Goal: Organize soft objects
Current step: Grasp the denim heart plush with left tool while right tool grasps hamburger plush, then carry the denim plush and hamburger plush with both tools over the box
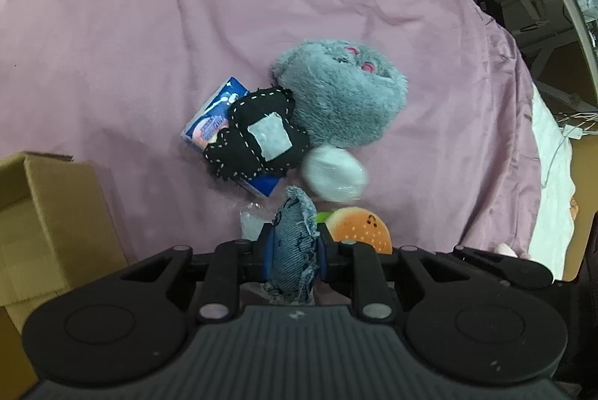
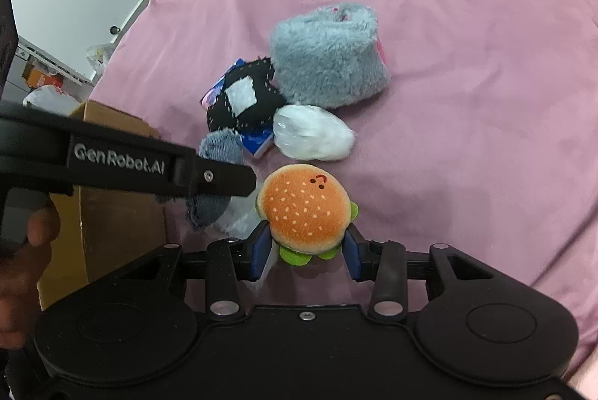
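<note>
My left gripper [image 1: 293, 247] is shut on a blue denim pouch [image 1: 293, 243], held over the pink sheet [image 1: 149, 26]; the pouch also shows in the right wrist view [image 2: 220, 149]. My right gripper [image 2: 306, 250] is shut on a plush hamburger [image 2: 304, 209], also seen in the left wrist view [image 1: 362, 228]. Beyond lie a grey furry plush [image 1: 344, 93] [image 2: 329, 60], a black stitched cushion with a white patch [image 1: 258, 135] [image 2: 246, 97] on a blue tissue pack [image 1: 216, 112], and a white wrapped bundle [image 1: 332, 172] [image 2: 312, 133].
An open cardboard box [image 1: 45, 213] [image 2: 112, 213] stands at the left by the bed. A small clear plastic bag [image 1: 250, 222] lies under the left gripper. The bed edge and shelving [image 1: 542, 8] are at the right. The left gripper's body [image 2: 123, 161] crosses the right wrist view.
</note>
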